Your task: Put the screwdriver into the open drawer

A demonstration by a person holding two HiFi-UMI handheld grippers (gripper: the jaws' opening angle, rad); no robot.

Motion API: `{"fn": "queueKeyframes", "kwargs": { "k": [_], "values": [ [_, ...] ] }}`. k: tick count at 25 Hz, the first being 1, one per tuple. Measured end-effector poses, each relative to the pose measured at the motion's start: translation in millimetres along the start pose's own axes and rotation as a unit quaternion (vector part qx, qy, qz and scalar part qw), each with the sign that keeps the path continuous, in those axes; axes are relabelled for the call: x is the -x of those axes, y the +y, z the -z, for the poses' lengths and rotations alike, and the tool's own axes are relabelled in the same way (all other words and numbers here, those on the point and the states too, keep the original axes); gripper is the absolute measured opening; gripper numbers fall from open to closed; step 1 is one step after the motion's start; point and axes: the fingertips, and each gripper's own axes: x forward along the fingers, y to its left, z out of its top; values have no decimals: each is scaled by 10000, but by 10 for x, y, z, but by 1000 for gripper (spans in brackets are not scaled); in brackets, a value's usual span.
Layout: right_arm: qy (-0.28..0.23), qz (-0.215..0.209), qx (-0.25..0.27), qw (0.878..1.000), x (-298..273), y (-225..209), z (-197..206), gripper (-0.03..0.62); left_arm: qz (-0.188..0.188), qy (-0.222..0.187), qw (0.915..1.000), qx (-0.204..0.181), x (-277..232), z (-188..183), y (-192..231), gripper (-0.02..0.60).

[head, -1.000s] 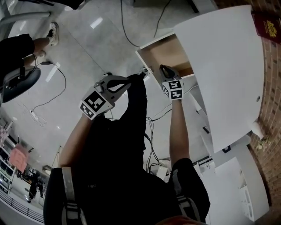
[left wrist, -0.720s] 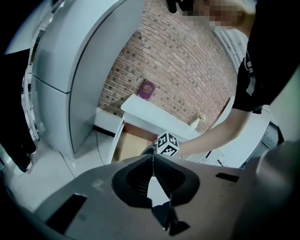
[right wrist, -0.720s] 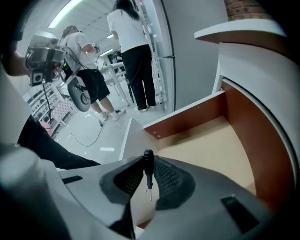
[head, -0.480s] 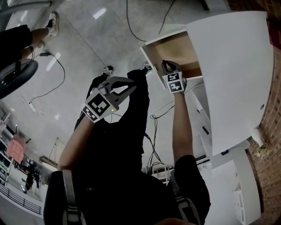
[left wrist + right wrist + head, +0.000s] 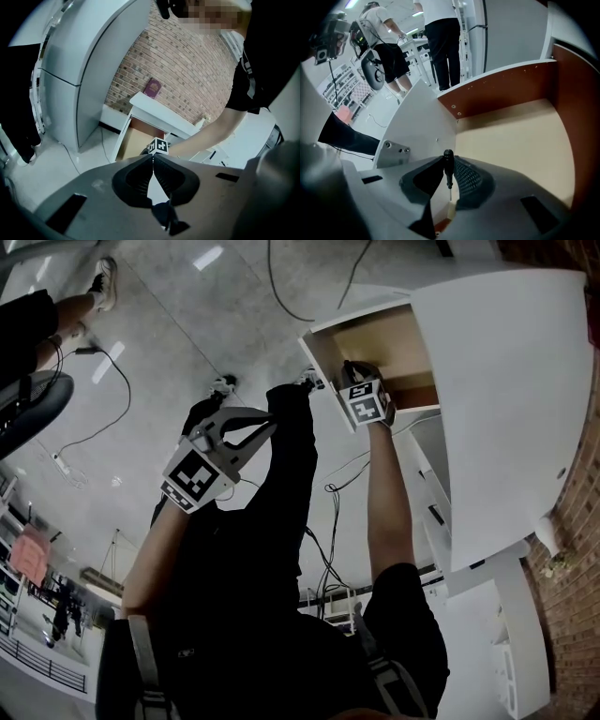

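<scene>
Holding the screwdriver (image 5: pixel 448 169) clamped, your right gripper (image 5: pixel 448 159) has the open drawer (image 5: pixel 520 140) just below; next, lower and release. Your left gripper (image 5: pixel 153 158) sits closed, empty.

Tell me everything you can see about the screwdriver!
The screwdriver is small and slim, with a black handle that has a rounded end and a thin silvery shaft. The right hand-held gripper pinches the handle between its two jaws. The handle end points forward and the shaft points back toward the camera. It hangs over the pale wooden floor of the open drawer, and only the jaws seem to touch it. The tip is too small to make out.
</scene>
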Motion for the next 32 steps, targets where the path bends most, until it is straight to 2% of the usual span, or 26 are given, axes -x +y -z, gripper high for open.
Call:
{"fn": "queueKeyframes", "kwargs": {
  "k": [19,28,32],
  "values": [
    [404,13,275,9988,-416,-142,160,124,44,15,9999,90,-132,158,-22,17],
    [393,93,274,9988,-474,-205,160,126,66,65,9998,196,-189,235,-56,15],
    [335,152,225,9991,-477,-173,133,129,106,95,9998,108,-173,276,-65,17]
  ]
}}
